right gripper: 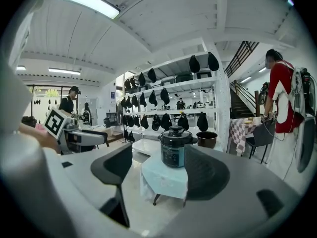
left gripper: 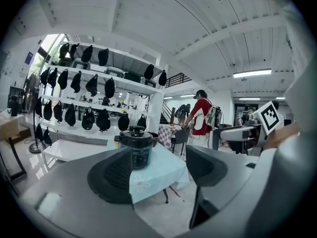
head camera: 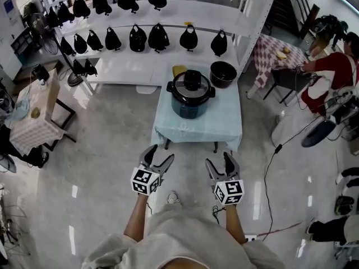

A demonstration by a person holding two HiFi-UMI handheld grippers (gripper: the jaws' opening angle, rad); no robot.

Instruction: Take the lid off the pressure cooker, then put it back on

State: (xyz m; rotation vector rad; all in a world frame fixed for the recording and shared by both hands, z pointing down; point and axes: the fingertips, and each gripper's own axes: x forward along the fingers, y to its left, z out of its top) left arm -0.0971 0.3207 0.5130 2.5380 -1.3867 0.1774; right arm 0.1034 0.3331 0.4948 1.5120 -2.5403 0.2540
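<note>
The grey two-jawed left tongs (head camera: 160, 154) and right tongs (head camera: 219, 160) hang released and empty, well short of the counter. The dark round pressure cooker (head camera: 190, 101) stands mid-counter, its black knobbed lid (head camera: 191, 83) seated on it. The pale-blue-clothed counter (head camera: 224, 128) also carries a dark round pot (head camera: 223, 73) behind the cooker's right. Beyond, white shelves (head camera: 120, 72) carry black bags (head camera: 138, 38).

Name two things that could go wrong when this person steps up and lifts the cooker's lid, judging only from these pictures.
1. The pressure cooker sits on a loose, overhanging tablecloth. Twisting the lid with the open left gripper and right gripper might drag cooker and cloth.
2. The dark pot stands close beside the cooker, so a swung lid could knock it.
</note>
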